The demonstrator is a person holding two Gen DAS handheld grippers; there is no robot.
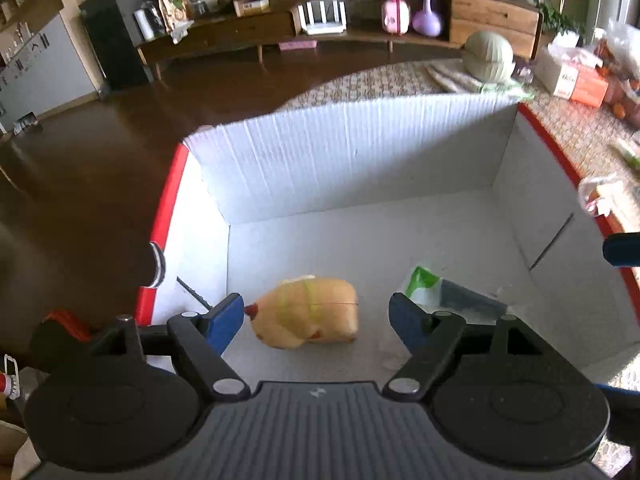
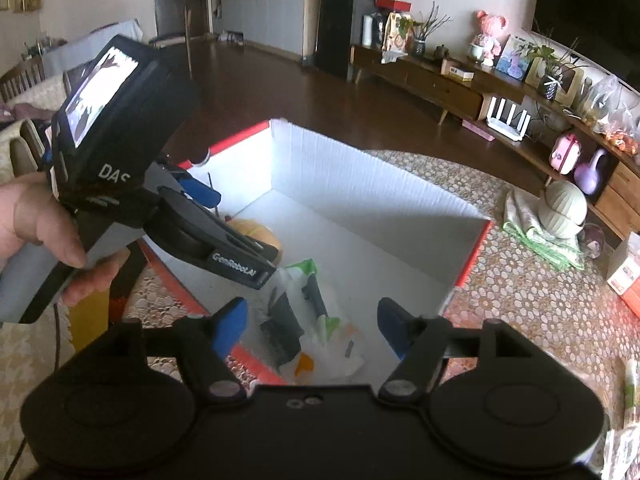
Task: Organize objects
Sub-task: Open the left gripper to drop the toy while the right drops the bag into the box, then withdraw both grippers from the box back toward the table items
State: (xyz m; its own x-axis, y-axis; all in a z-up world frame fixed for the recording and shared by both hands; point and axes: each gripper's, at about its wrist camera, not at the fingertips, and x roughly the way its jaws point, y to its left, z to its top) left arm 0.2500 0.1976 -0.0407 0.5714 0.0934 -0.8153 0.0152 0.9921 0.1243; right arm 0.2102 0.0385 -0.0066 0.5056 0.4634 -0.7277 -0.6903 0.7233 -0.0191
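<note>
Left wrist view has me looking straight down into the white cardboard box (image 1: 352, 152), my landmark for everything else: corrugated walls, red-taped rim, flat pale floor. My left gripper (image 1: 316, 316) hangs over the box's near-left corner with its blue-padded jaws spread wide and nothing between them; just beyond the tips, on the box floor, lies the yellow plush toy (image 1: 308, 314), soft, rounded, with a small red bit at one end. To the toy's right on the same floor sits a crinkled plastic packet (image 1: 440, 292), white and green with a dark panel. From the right wrist view my right gripper (image 2: 310, 326) hovers above the box's near edge, jaws likewise parted and empty, directly over that packet. A hand (image 2: 44, 228) steadies the left tool beside the box's left wall. My worry is crowding: both tools share the near end, so a careless reach could knock one against the other or catch the thin box wall and shove it across the lace-patterned tablecloth (image 2: 532, 292). The plush will squash under a grip; the slick packet could slide out.
</note>
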